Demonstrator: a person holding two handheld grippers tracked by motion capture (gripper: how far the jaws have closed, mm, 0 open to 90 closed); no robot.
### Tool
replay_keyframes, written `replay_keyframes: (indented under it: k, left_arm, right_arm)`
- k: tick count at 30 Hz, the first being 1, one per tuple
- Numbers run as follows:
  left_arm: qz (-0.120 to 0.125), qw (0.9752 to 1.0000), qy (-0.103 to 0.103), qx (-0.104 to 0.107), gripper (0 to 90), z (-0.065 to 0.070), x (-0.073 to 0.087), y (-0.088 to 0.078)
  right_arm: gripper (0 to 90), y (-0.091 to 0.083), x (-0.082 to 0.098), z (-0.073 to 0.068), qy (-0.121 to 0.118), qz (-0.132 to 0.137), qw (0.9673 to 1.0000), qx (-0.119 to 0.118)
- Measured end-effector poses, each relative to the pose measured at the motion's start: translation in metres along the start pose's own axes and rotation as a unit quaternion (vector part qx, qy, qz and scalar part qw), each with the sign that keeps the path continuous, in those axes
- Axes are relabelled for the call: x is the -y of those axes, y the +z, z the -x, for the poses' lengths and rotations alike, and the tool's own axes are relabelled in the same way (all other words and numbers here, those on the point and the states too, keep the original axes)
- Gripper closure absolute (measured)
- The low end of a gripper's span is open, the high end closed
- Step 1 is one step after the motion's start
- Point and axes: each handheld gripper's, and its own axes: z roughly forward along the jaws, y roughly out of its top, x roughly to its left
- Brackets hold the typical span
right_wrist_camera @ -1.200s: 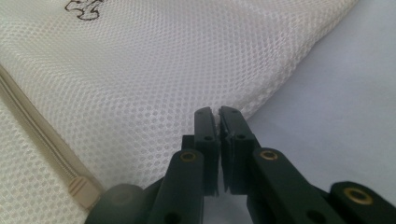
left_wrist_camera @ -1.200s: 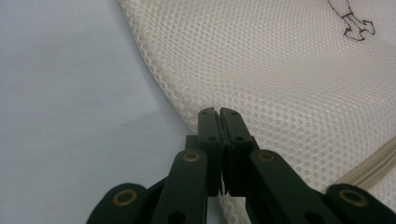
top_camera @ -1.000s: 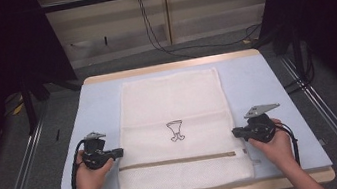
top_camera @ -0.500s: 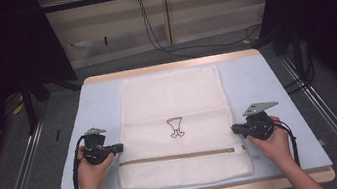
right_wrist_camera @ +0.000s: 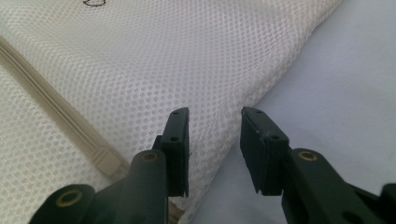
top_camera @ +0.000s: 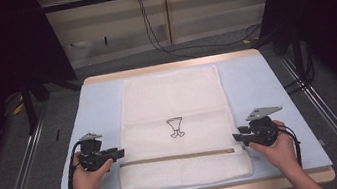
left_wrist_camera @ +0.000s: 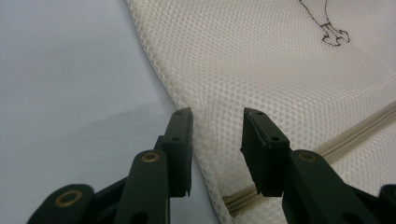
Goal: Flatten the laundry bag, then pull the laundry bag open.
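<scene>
A cream mesh laundry bag (top_camera: 176,123) lies flat along the middle of the table, with a small black drawing (top_camera: 175,127) at its centre and a beige zipper (top_camera: 181,157) across its near end. My left gripper (top_camera: 119,154) is open at the bag's left edge, level with the zipper. In the left gripper view the mesh edge (left_wrist_camera: 205,126) runs between the open jaws, and the zipper end (left_wrist_camera: 238,198) sits just below. My right gripper (top_camera: 236,137) is open at the bag's right edge. In the right gripper view the bag's edge (right_wrist_camera: 261,93) lies between the jaws.
The table (top_camera: 256,86) has a pale blue top and a wooden rim. Bare blue surface flanks the bag on both sides. Metal rails (top_camera: 20,167) run along the floor left and right, and cables (top_camera: 162,34) hang at the back wall.
Both grippers have drawn slightly outward and toward the near edge, from over the bag's sides to its edges near the zipper. The bag lies as before.
</scene>
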Motion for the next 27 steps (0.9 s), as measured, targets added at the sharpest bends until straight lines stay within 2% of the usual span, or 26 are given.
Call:
replay_keyframes:
  k: [2, 5, 6, 7, 8, 9, 12, 14, 15, 17, 18, 19, 21, 22, 23, 26, 27]
  left_arm:
    - [0.000, 1.0000, -0.005, 0.002, 62.4, 0.001, 0.001, 0.002]
    - [-0.010, 0.9999, -0.005, 0.003, 62.5, 0.003, 0.003, 0.005]
    - [-0.016, 0.9999, 0.002, 0.002, 62.5, 0.004, 0.003, 0.006]
    - [-0.018, 0.9998, 0.000, 0.004, 62.9, 0.006, 0.003, 0.007]
    - [-0.024, 0.9997, 0.004, 0.005, 64.8, 0.007, 0.003, 0.007]
    - [-0.022, 0.9998, -0.002, 0.004, 67.5, 0.008, 0.003, 0.008]
    - [-0.035, 0.9994, 0.002, 0.005, 78.0, 0.009, 0.002, 0.010]
    - [-0.046, 0.9984, -0.002, 0.033, 88.5, 0.009, 0.001, 0.015]
    - [-0.053, 0.9983, 0.005, 0.025, 90.0, 0.011, 0.001, 0.019]
    - [-0.048, 0.9987, 0.003, 0.019, 90.0, 0.012, -0.002, 0.020]
    - [-0.038, 0.9992, 0.001, 0.007, 90.0, 0.013, -0.004, 0.020]
    - [-0.042, 0.9991, 0.009, 0.003, 90.0, 0.012, -0.006, 0.019]
    - [-0.038, 0.9993, 0.007, -0.003, 90.0, 0.010, -0.007, 0.020]
    - [-0.038, 0.9992, 0.009, -0.009, 90.0, 0.010, -0.007, 0.020]
    - [-0.040, 0.9992, 0.008, -0.003, 90.0, 0.009, -0.007, 0.020]
    - [-0.027, 0.9995, 0.009, -0.012, 89.4, 0.011, -0.007, 0.016]
    - [-0.020, 0.9997, 0.004, -0.017, 80.8, 0.011, -0.006, 0.014]
  right_arm:
    - [64.1, -0.001, 0.002, 0.000, 0.004, -0.003, 1.0000, -0.002]
    - [69.8, 0.000, 0.005, 0.000, 0.004, -0.009, 0.9998, -0.014]
    - [72.4, 0.001, 0.005, 0.000, 0.006, -0.010, 0.9998, -0.013]
    - [76.9, 0.002, 0.005, 0.000, 0.002, -0.015, 0.9997, -0.019]
    - [79.9, 0.003, 0.005, 0.000, -0.002, -0.013, 0.9997, -0.021]
    - [83.6, 0.003, 0.004, 0.000, 0.001, -0.014, 0.9997, -0.022]
    - [86.6, 0.004, 0.002, 0.001, 0.001, -0.016, 0.9995, -0.028]
    - [87.3, 0.004, 0.002, 0.001, 0.001, -0.016, 0.9995, -0.027]
    - [87.6, 0.005, 0.001, 0.001, -0.001, -0.016, 0.9995, -0.026]
    - [87.8, 0.005, 0.000, 0.000, -0.001, -0.018, 0.9995, -0.026]
    - [87.8, 0.005, 0.000, 0.001, -0.002, -0.017, 0.9995, -0.027]
    - [88.0, 0.006, 0.000, 0.001, 0.000, -0.017, 0.9996, -0.023]
    - [88.2, 0.007, -0.001, 0.003, -0.002, -0.012, 0.9997, -0.020]
    - [88.2, 0.008, -0.002, 0.003, 0.005, -0.014, 0.9997, -0.019]
    - [88.1, 0.009, -0.002, 0.003, 0.004, -0.010, 0.9998, -0.015]
    - [88.1, 0.009, -0.004, 0.003, -0.001, -0.009, 0.9998, -0.017]
    - [88.1, 0.008, -0.003, 0.003, -0.001, -0.010, 0.9998, -0.016]
